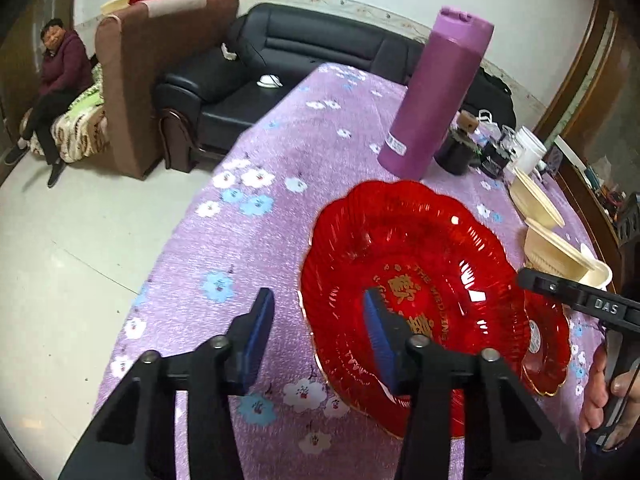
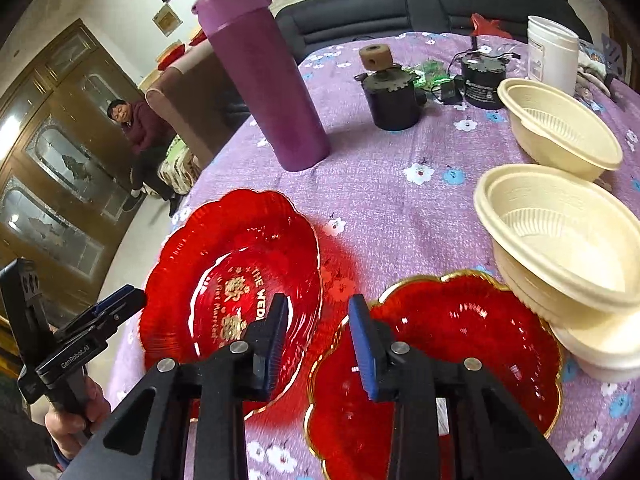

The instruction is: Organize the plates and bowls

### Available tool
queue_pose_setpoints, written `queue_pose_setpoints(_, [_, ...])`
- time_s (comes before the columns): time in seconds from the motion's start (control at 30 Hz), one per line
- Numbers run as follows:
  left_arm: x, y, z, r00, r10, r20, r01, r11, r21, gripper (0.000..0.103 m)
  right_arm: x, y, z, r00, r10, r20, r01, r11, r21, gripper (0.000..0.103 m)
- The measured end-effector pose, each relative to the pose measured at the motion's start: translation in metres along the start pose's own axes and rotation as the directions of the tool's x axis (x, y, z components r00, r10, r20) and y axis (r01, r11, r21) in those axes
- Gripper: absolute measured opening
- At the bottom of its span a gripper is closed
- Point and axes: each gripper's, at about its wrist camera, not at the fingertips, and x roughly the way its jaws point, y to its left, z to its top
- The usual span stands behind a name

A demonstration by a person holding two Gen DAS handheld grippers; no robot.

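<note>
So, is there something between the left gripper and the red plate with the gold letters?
Nothing visible blocks it. The open left gripper is already at the lettered red plate, one finger over its near-left rim. The purple bottle stands beyond the plate, and the second red plate lies to its right.

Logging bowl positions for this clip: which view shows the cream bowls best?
The right wrist view: the nearer cream bowl and farther cream bowl show whole interiors and rims. The left wrist view squeezes both at its right edge, partly behind the right gripper.
</note>
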Motion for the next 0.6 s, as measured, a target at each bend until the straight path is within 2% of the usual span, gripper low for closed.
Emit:
queue_pose_setpoints(0.07, [0.008,0.002,0.000,1.000,0.001,-0.017,-0.001,1.000,0.000,0.024,0.008,0.002,0.001,1.000,-0.017,-0.015,0.017,1.000,-0.006,0.026])
queue_pose_setpoints(0.17, [0.018,0.002,-0.002,0.999,-0.015,-0.040,0.015,1.000,-0.006,0.015,0.016,0.003,-0.001,0.999,-0.029,-0.026,0.028,1.000,-0.011,0.022])
queue_pose_setpoints(0.2, [0.020,0.002,-0.002,0.999,-0.014,-0.041,0.014,1.000,-0.001,0.015,0.016,0.003,-0.001,0.999,-0.028,-0.021,0.028,1.000,-0.012,0.021])
queue_pose_setpoints(0.27, [0.020,0.003,-0.004,0.999,-0.015,-0.038,0.015,1.000,0.000,0.015,0.017,0.006,-0.002,1.000,-0.016,-0.021,0.016,1.000,-0.016,0.012])
queue_pose_setpoints(0.4, [0.015,0.007,-0.006,0.999,0.002,-0.033,-0.002,1.000,-0.006,0.015,0.017,0.014,-0.006,0.999,-0.037,-0.006,0.037,0.999,-0.036,0.012])
queue_pose_setpoints(0.6, [-0.005,0.018,-0.023,0.999,0.030,-0.031,-0.030,1.000,0.002,0.015,0.007,0.031,-0.020,1.000,-0.005,-0.003,0.005,0.999,-0.051,0.012])
